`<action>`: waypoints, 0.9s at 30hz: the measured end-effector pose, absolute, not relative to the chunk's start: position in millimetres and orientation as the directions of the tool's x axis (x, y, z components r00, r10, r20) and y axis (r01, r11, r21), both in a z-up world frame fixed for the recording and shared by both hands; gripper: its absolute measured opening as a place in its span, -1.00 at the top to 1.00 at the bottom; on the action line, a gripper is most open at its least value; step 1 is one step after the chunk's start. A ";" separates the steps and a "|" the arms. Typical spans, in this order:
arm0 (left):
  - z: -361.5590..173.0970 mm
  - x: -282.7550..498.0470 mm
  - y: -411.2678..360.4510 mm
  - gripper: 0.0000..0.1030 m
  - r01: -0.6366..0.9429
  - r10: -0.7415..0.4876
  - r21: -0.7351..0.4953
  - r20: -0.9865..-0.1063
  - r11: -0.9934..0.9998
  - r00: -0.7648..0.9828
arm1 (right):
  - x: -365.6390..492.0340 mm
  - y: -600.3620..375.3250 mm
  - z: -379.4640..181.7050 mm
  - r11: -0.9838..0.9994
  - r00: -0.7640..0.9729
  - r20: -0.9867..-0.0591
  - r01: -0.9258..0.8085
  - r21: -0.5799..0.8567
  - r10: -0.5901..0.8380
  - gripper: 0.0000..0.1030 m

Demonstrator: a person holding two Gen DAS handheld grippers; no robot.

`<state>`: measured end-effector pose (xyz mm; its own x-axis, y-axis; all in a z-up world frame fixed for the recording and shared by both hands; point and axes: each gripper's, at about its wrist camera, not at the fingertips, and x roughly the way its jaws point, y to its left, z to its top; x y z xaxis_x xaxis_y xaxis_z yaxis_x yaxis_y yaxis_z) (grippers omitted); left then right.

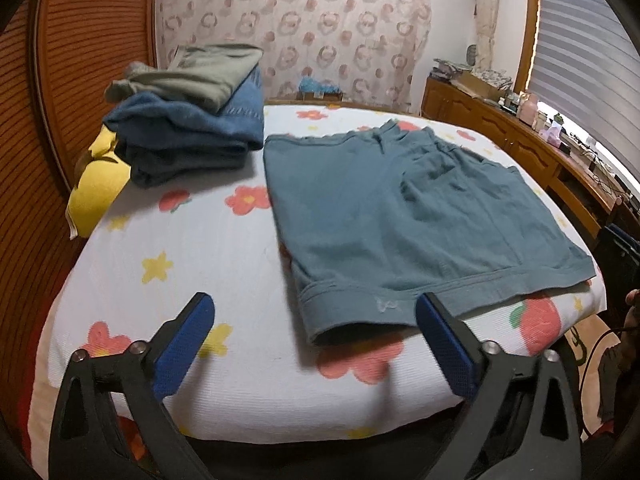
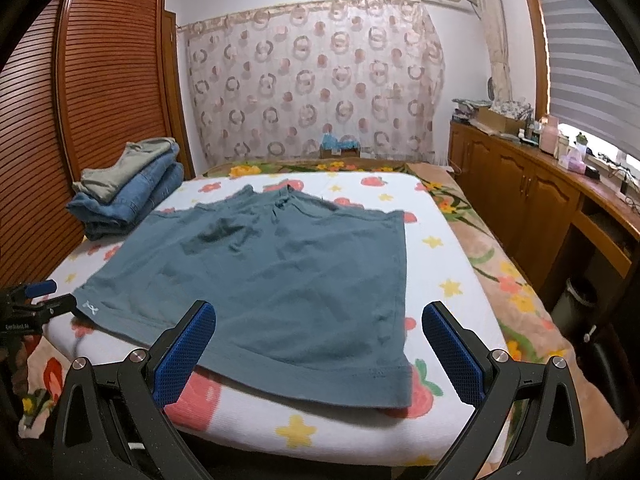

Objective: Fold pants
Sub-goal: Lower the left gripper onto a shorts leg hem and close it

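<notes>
- The left hand-held gripper (image 1: 314, 334) hangs over the near edge of the bed, its blue pads (image 1: 184, 344) spread wide with nothing between them; one hem corner of the pants lies just ahead, between the fingertips but untouched
- The right hand-held gripper (image 2: 320, 344) is also spread wide, hovering over the other near hem corner, its pads clear of the cloth
- The teal pants (image 1: 400, 216) are short-legged and lie flat on the bed (image 1: 192, 264), waistband toward the far curtain, both leg hems toward the grippers; their long axis runs from the near edge to the far side
- The near hems lie close to the mattress edge, one corner reaching slightly past it in the right wrist view
- Bare flowered sheet lies open on both sides of the pants, wider on the left in the left wrist view
- A stack of folded clothes (image 1: 188, 120), grey on top of blue denim, sits at the far left corner, near the waistband corner but apart from it
- A yellow cushion (image 1: 96, 188) is wedged between the bed and the slatted wooden door (image 1: 80, 60)
- A cluttered wooden counter (image 2: 520, 184) runs along the right wall, well apart from the pants
</notes>
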<state>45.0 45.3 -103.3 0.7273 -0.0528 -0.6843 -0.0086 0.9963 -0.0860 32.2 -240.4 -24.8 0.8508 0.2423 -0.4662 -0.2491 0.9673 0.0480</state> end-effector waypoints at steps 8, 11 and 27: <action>-114.0 51.8 53.7 -0.31 0.016 -0.118 -0.150 -0.704 0.989 0.701 | 40.5 -241.4 -21.8 0.962 0.819 -0.515 -0.271 0.044 0.254 -1.00; -118.7 52.8 55.9 -0.17 0.013 -0.123 -0.157 -0.714 0.988 0.689 | 43.8 -242.0 -19.8 0.957 0.805 -0.532 -0.286 0.039 0.262 -1.00; -110.7 47.3 48.2 0.78 0.089 -0.179 -0.166 -0.682 0.982 0.709 | 51.4 -253.6 -19.5 0.953 0.772 -0.582 -0.302 0.016 0.254 -1.00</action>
